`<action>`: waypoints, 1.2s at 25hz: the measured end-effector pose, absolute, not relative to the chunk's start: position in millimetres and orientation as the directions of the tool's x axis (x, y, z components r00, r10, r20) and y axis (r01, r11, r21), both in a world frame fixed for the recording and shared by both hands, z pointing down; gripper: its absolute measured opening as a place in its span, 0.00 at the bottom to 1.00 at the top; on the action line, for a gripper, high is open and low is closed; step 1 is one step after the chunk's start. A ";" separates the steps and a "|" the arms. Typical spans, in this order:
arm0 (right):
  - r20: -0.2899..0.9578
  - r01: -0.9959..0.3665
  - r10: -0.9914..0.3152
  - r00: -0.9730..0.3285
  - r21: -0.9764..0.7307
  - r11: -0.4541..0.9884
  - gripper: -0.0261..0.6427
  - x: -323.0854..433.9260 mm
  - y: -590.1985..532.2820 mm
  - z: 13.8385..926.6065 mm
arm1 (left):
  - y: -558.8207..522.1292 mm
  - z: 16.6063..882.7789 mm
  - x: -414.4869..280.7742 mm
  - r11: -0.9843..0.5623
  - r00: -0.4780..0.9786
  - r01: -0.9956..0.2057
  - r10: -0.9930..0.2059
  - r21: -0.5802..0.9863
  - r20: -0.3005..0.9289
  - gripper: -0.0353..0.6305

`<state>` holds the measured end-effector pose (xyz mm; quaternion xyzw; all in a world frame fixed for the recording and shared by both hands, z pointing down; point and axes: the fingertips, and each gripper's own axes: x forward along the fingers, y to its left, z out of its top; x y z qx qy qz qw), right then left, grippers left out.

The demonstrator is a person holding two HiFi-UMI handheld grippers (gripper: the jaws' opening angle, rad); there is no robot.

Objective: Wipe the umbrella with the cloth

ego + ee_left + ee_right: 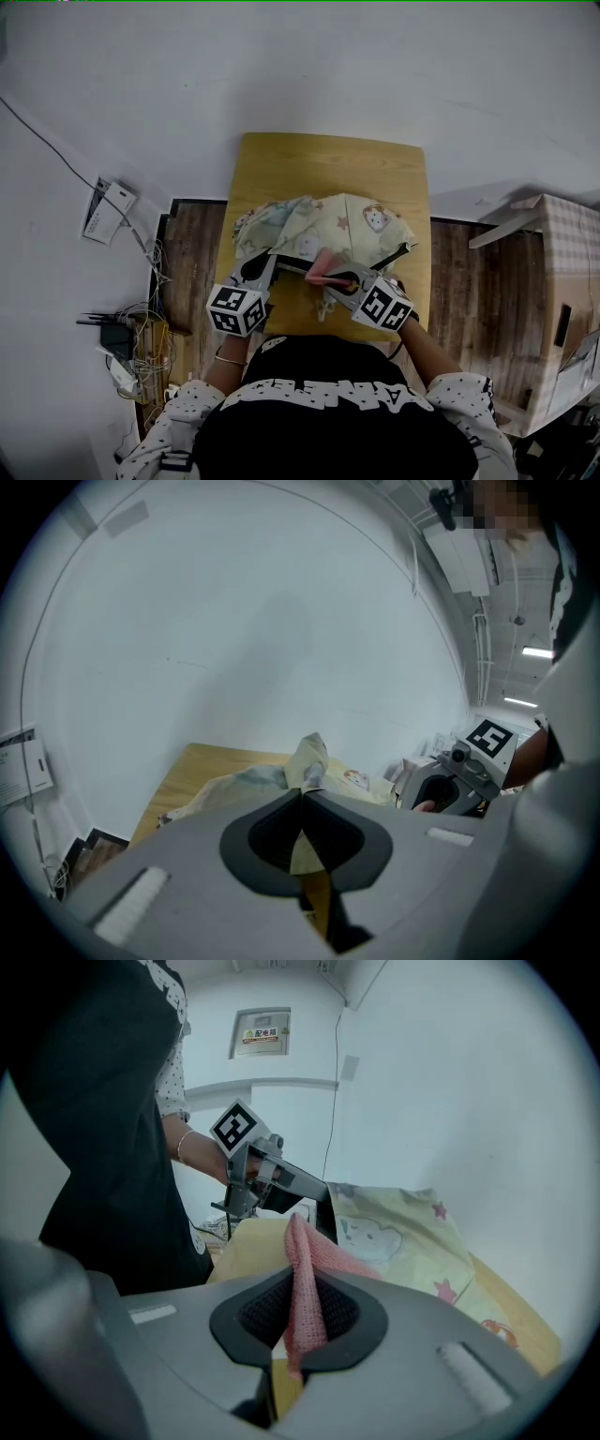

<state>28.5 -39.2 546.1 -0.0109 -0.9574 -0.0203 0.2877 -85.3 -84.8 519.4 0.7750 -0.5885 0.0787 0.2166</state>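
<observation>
A pale yellow umbrella (342, 228) with cartoon prints lies partly open on the small wooden table (281, 159). My left gripper (265, 265) is shut on a fold of the umbrella's fabric (307, 771) at its near left edge. My right gripper (339, 276) is shut on a pink cloth (302, 1279), which hangs from its jaws against the umbrella's canopy (403, 1237) just beside the left gripper (272, 1176). In the head view the pink cloth (323, 267) shows between the two grippers.
The table stands against a white wall (309, 66). Cables and a power strip (122, 347) lie on the floor at the left. A cardboard box (562, 309) stands at the right. Wooden floor (469, 291) shows on both sides.
</observation>
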 end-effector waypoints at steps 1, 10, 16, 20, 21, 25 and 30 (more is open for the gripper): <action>0.550 0.038 0.012 -0.835 0.036 0.999 0.09 28.1 -38.7 544.8 | -84.8 519.1 -85.1 -0.212 0.294 -0.947 -0.879 0.243 0.377 0.06; 0.479 0.019 0.006 -0.878 0.022 1.000 0.09 24.8 -47.3 522.4 | -82.2 520.1 -85.1 -0.202 0.286 -0.948 -0.879 0.244 0.381 0.06; 0.371 -0.060 -0.112 -0.922 0.148 0.987 0.09 25.5 -72.8 491.4 | -84.4 523.3 -88.4 -0.192 0.278 -0.950 -0.880 0.245 0.386 0.06; 0.324 -0.147 -0.197 -0.925 0.171 0.974 0.09 32.3 -98.2 479.8 | -86.1 523.9 -90.6 -0.187 0.273 -0.951 -0.880 0.244 0.388 0.06; 0.313 -0.175 -0.222 -0.923 0.172 0.969 0.09 34.9 -105.7 477.7 | -86.1 524.2 -91.0 -0.187 0.273 -0.952 -0.880 0.244 0.389 0.06; 0.303 -0.302 -0.343 -0.889 0.175 0.937 0.09 46.9 -142.3 475.2 | -86.0 527.1 -93.0 -0.198 0.279 -0.952 -0.874 0.235 0.397 0.06; 0.323 -0.415 -0.446 -0.835 0.164 0.895 0.09 62.7 -182.8 480.1 | -86.9 530.7 -95.7 -0.194 0.276 -0.953 -0.872 0.232 0.405 0.06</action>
